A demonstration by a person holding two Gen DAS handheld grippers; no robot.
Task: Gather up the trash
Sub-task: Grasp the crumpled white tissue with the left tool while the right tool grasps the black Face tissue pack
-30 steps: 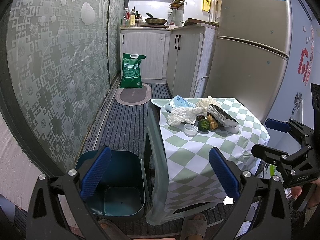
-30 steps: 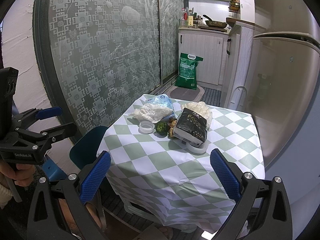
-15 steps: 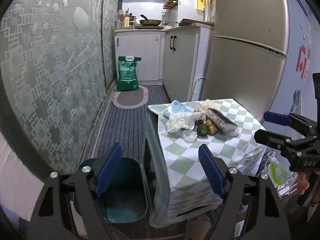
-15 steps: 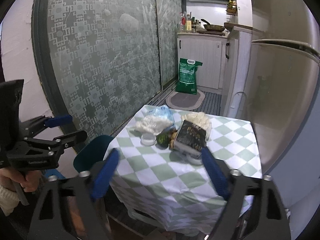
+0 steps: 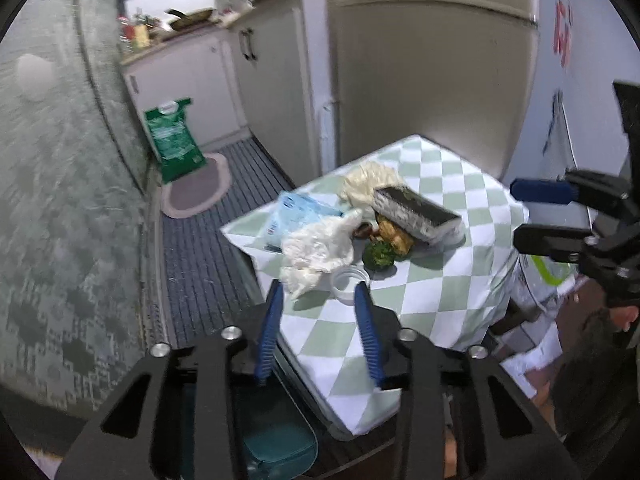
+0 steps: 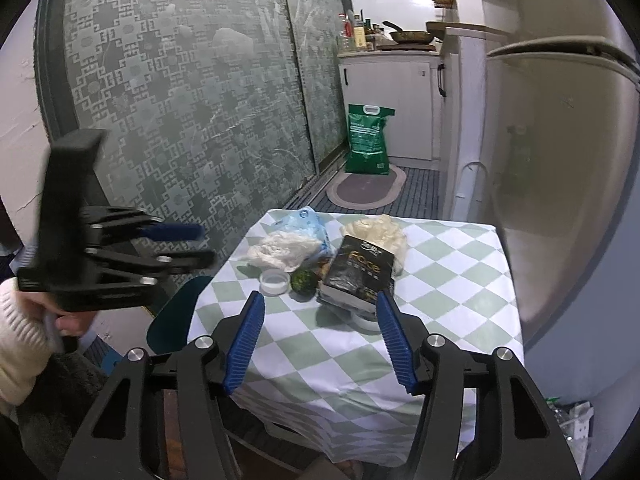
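Trash lies on a green-and-white checked table (image 5: 416,292) (image 6: 440,264): crumpled white plastic (image 5: 316,248) (image 6: 284,250), a blue-white packet (image 5: 300,212) (image 6: 310,224), a small clear lid (image 5: 348,282) (image 6: 274,281), broccoli (image 5: 379,255) (image 6: 303,280), food scraps (image 5: 396,236), a black box (image 5: 416,216) (image 6: 356,272) and a cream bag (image 5: 370,184) (image 6: 380,232). A teal bin (image 5: 276,440) (image 6: 176,320) stands on the floor at the table's left. My left gripper (image 5: 318,292) is open and empty, just short of the white plastic and lid. My right gripper (image 6: 320,300) is open and empty, short of the box.
A patterned glass sliding door (image 6: 180,100) runs along the left. A fridge (image 5: 432,60) (image 6: 560,160) stands right of the table. White cabinets (image 6: 392,108), a green sack (image 6: 368,140) and an oval mat (image 6: 366,188) lie beyond. Bags (image 5: 548,272) sit on the floor right of the table.
Both grippers have moved toward the table and their jaws have narrowed. The left gripper has swung right, from over the bin to the table's near corner.
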